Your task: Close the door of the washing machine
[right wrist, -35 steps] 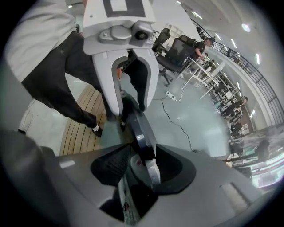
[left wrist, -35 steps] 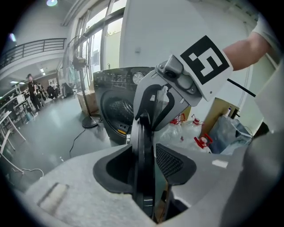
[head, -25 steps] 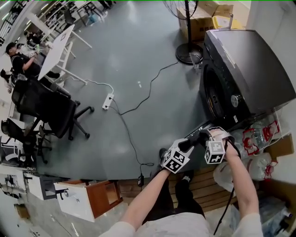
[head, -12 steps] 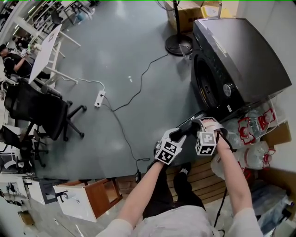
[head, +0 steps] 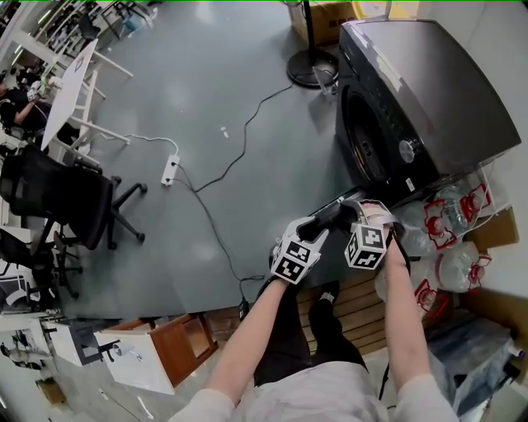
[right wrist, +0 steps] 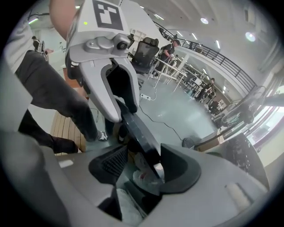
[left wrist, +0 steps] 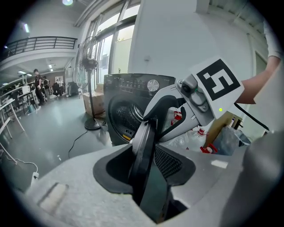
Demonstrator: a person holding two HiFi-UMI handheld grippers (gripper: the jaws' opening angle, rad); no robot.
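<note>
The dark grey washing machine (head: 429,91) stands at the upper right with its round drum opening (head: 367,136) uncovered. Its dark door (head: 334,216) hangs open towards me. My left gripper (head: 322,224) is shut on the door's rim (left wrist: 148,133), which runs upright between its jaws. My right gripper (head: 351,210) faces it from the other side of the same rim (right wrist: 137,128). Its jaws are opening: the rim leans on one jaw and a gap shows at the other pad (right wrist: 116,163). The machine (left wrist: 133,88) shows behind the door.
A fan stand (head: 312,66) and a cardboard box (head: 326,12) sit beside the machine. A cable runs across the grey floor to a power strip (head: 170,170). Bagged plastic bottles (head: 450,214) lie at the right, a wooden pallet (head: 359,313) under my feet, an office chair (head: 58,206) far left.
Both grippers have shifted slightly with the door's rim between them. The right gripper has rolled a little. The head view has moved, so the machine sits higher and further left.
</note>
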